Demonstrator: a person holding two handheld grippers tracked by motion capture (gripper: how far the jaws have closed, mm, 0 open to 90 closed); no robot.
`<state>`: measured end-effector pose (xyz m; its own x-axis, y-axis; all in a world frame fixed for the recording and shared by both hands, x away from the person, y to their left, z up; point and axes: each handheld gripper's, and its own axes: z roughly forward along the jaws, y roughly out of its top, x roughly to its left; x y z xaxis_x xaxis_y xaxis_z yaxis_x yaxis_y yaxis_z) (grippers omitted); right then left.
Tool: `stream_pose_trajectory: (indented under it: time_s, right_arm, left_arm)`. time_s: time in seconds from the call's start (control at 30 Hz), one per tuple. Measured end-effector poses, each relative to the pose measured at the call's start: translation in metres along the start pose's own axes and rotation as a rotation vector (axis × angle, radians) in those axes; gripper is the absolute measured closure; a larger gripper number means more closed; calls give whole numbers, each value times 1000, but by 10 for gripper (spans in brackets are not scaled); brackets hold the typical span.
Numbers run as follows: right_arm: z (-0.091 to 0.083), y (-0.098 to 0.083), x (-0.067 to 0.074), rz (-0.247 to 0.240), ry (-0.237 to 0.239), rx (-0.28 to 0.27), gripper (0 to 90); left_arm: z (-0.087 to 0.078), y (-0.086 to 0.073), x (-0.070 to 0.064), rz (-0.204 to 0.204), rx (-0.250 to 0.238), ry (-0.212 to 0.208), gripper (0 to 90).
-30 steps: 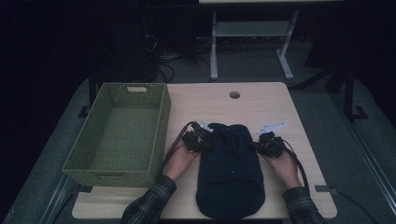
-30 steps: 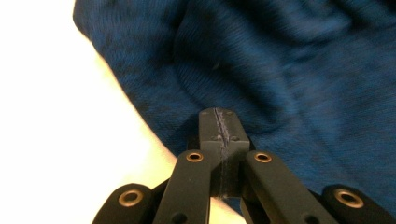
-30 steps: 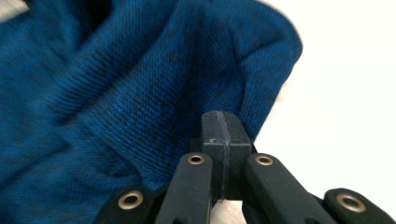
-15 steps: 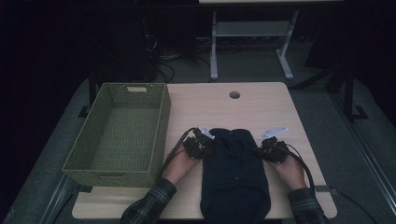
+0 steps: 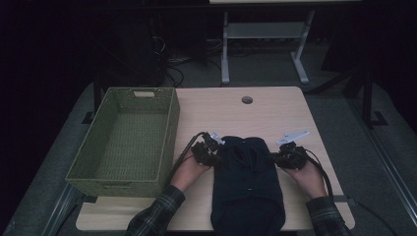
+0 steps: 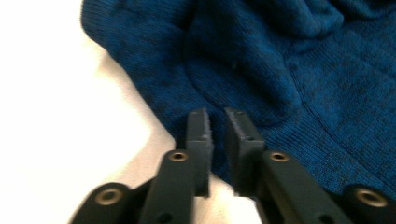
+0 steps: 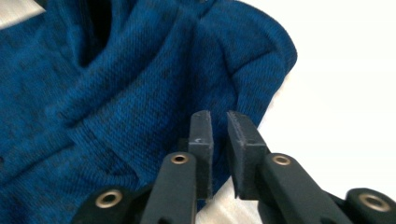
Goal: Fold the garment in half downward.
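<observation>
A dark blue knitted sweater [image 5: 248, 187] lies folded on the table, its lower end hanging over the near edge. My left gripper [image 5: 209, 150] sits at its upper left corner and my right gripper [image 5: 284, 157] at its upper right corner. In the left gripper view the jaws of the left gripper [image 6: 217, 126] stand a narrow gap apart over the sweater's edge [image 6: 280, 60]. They have just been opening, and no fabric is pinched between them. The right gripper [image 7: 218, 126] is the same, parted slightly over the knit [image 7: 116, 93], having just been opening too.
An empty green woven basket [image 5: 169, 132] stands at the table's left side, close to my left hand. The light wooden table [image 5: 221, 113] has a round cable hole [image 5: 247, 100] near its far edge. A stand and cables lie on the floor beyond.
Both hands and the sweater's top edge have slid a little toward the near edge of the table. The basket has not moved.
</observation>
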<state>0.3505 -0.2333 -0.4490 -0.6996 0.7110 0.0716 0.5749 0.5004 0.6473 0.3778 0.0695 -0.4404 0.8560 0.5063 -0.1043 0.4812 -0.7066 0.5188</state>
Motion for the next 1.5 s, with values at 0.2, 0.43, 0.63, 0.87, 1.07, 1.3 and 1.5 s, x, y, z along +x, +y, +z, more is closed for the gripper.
stream_pose_trajectory:
  time_s: [0.2, 0.43, 0.63, 0.87, 1.07, 1.3, 1.5]
  right_arm:
    - [-3, 3, -3, 15, 22, -16, 692]
    - [-7, 11, -6, 19, 30, -25, 619]
    - [-8, 11, -6, 33, 34, -41, 576]
    - [-7, 12, -9, 42, 24, -52, 519]
    - [-7, 11, -11, 53, 21, -60, 483]
    - [-8, 19, -19, 58, 7, -57, 447]
    - [1, 34, -32, 71, 34, -82, 435]
  left_arm:
    - [-4, 4, 8, -2, -13, 23, 668]
    - [-13, 17, 19, -17, -57, 47, 622]
    - [-10, 34, 33, -32, -65, 73, 578]
    - [6, 46, 50, -41, -41, 69, 538]
    - [22, 46, 55, -37, -3, 80, 497]
    - [30, 43, 58, -30, -11, 68, 479]
    - [32, 41, 59, -22, -23, 41, 528]
